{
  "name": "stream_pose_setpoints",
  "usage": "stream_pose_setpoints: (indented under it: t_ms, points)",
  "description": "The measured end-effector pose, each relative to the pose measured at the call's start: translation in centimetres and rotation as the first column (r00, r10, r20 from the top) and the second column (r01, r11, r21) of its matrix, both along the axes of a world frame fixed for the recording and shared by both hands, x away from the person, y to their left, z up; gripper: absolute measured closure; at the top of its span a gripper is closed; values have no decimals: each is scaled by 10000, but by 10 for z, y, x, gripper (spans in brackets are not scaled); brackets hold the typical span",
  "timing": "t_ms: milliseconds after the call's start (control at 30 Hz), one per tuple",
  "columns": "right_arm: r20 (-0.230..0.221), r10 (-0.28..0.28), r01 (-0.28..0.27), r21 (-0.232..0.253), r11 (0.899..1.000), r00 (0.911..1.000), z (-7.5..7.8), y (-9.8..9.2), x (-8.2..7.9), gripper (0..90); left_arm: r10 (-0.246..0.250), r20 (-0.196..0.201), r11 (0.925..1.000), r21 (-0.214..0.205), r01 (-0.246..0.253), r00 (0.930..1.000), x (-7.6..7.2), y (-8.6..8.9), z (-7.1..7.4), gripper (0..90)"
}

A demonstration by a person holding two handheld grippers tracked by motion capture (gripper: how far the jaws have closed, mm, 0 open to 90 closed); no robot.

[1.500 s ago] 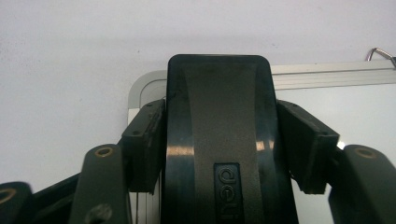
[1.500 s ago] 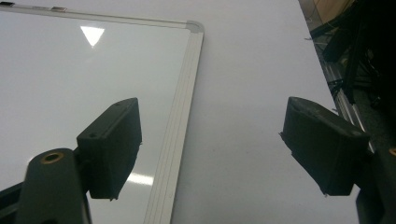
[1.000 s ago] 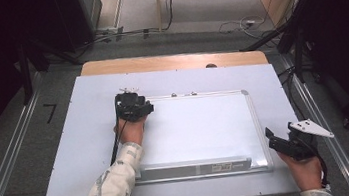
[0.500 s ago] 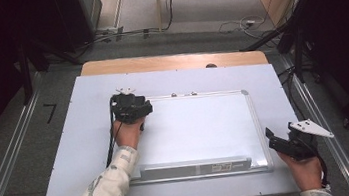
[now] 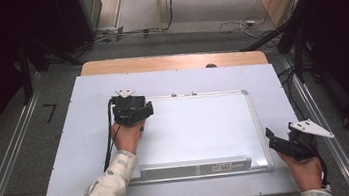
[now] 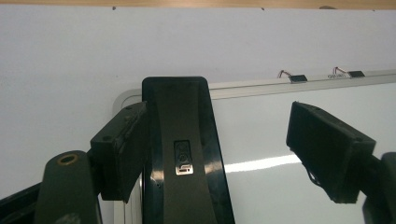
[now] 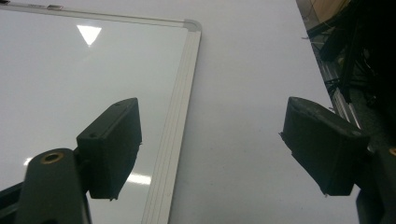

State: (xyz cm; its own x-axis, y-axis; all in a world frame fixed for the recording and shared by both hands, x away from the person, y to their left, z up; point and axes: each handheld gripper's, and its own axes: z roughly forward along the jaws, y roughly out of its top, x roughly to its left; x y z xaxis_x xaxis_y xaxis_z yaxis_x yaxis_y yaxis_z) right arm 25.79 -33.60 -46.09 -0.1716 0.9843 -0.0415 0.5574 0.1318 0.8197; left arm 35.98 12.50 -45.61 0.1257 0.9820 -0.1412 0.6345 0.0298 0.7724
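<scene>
Nearest the person, the right gripper (image 7: 212,112) is held wide and empty over the whiteboard's (image 5: 201,130) right edge. Farther off, at the board's far left corner, the left gripper's (image 6: 215,119) jaws have just been opening. The black bar (image 6: 182,154) is seen between them, against one pad and clear of the other. The release is best finished with a straight lift, so that the bar is not dragged.

1. The high view looks forward and down from above the near edge of the table (image 5: 87,139).
2. The left gripper view sits close over the whiteboard (image 6: 289,140), facing its far left corner.
3. The right gripper view looks closely along the whiteboard's right edge; all three views share the whiteboard.
</scene>
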Motion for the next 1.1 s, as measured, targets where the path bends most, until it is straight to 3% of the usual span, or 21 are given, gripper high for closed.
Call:
stream_pose_setpoints:
  t_ms: [533,1033,1100]
  points:
    - [-16,-28,28,-4,10000,10000,0,0,-1,184,-82,153,9997,-218,85,9998,-13,13,3,197]
    - [-35,-57,57,-21,10000,10000,0,0,-1,184,109,392,9982,-589,-86,9992,-41,47,-3,194]
    - [-36,-69,69,-15,10000,10000,0,0,-1,184,91,488,9989,-458,-69,9988,-47,51,-4,194]
